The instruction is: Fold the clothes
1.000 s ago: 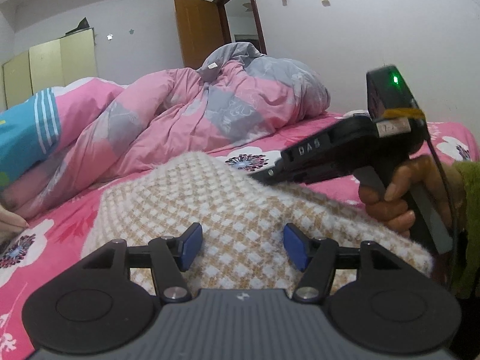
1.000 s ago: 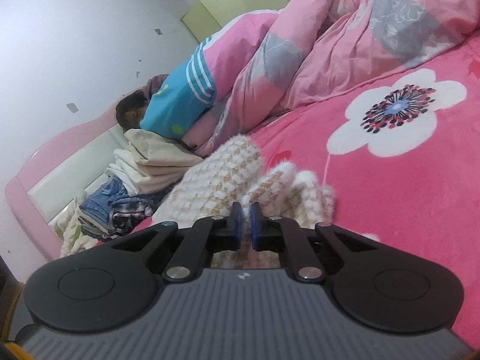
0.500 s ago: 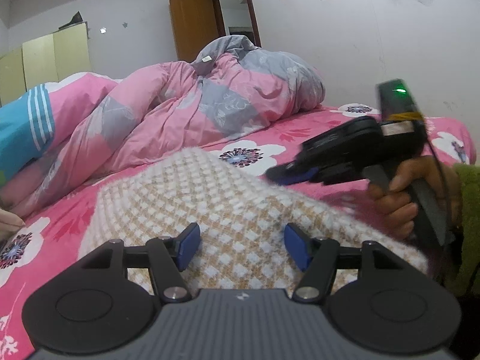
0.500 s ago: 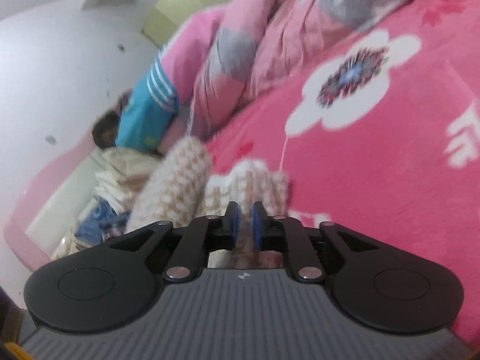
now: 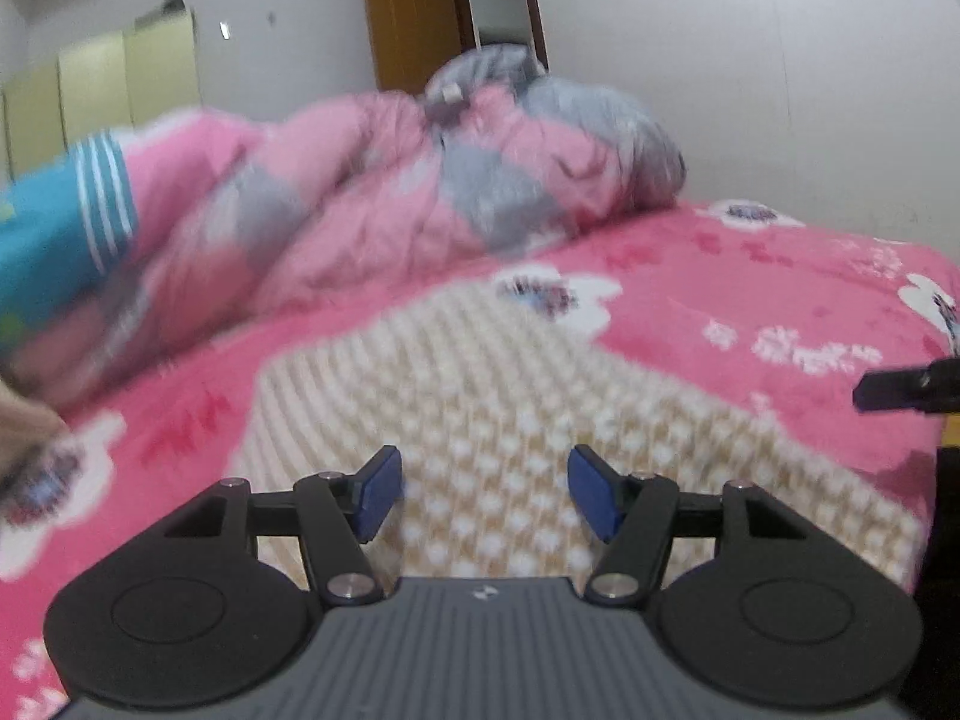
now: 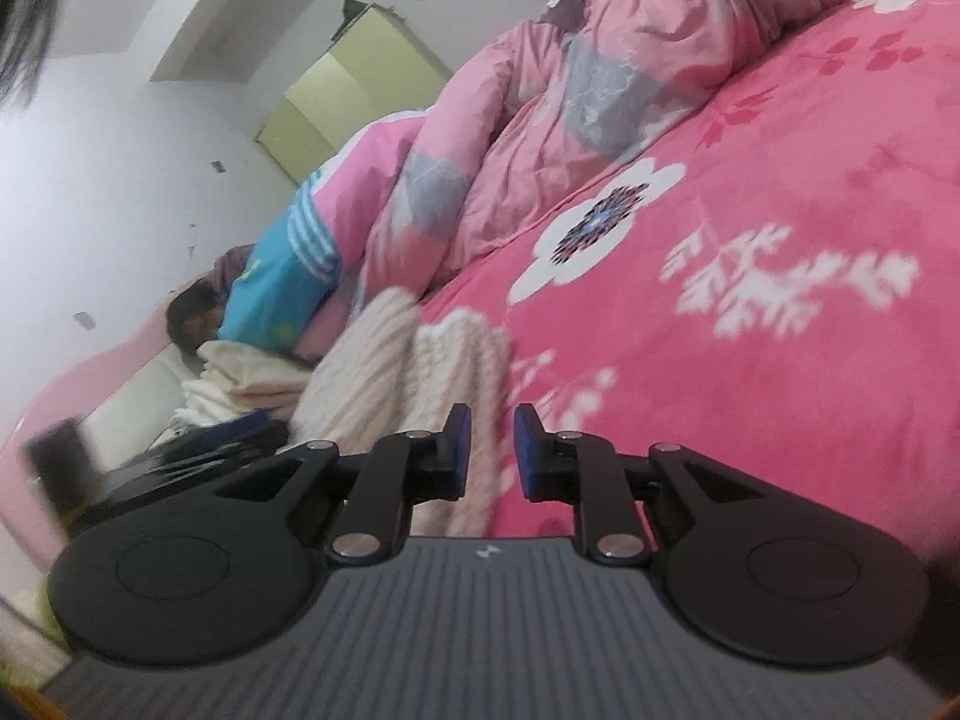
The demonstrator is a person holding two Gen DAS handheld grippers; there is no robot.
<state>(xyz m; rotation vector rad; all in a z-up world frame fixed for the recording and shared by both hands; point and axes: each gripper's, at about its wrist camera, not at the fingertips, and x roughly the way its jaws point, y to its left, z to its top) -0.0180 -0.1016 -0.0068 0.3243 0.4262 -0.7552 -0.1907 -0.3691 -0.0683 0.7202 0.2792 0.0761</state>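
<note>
Checked knit garment (image 5: 516, 396): flat on bed (image 5: 750, 276), apparently folded. Right gripper (image 6: 492, 450): just released it, jaws now part-spread, withdrawn. Left gripper (image 5: 483, 489): jaws spread, empty.

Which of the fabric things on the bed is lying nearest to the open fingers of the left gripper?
The beige-and-white checked knit garment, spread flat directly before the left gripper. The pink-and-grey quilt is bunched up farther back.
</note>
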